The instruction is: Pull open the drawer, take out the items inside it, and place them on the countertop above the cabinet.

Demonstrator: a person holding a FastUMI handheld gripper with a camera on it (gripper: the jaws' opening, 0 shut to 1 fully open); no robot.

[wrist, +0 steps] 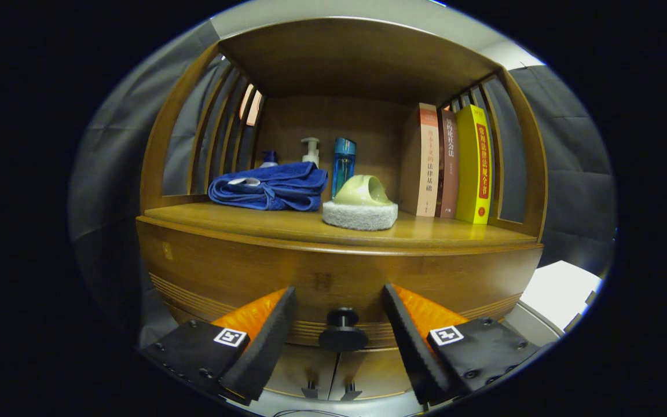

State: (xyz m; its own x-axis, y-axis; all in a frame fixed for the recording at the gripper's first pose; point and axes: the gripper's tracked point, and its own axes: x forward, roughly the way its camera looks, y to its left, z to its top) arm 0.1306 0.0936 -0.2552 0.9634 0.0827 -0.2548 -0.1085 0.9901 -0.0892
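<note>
A wooden cabinet faces me, with a closed drawer front [241,272] under its countertop [287,223]. A dark round knob [342,331] sticks out of the drawer front, low and centred. My gripper [339,295] is open, its two fingers spread to either side of the knob without touching it. The knob sits in the gap between the fingertips. What lies in the drawer is hidden.
On the countertop lie a folded blue towel [270,186], a green scrubber on a white pad [361,204], a pump bottle [311,152], a blue bottle [343,163] and three upright books [449,165]. Two small knobs [330,391] show on doors below the drawer.
</note>
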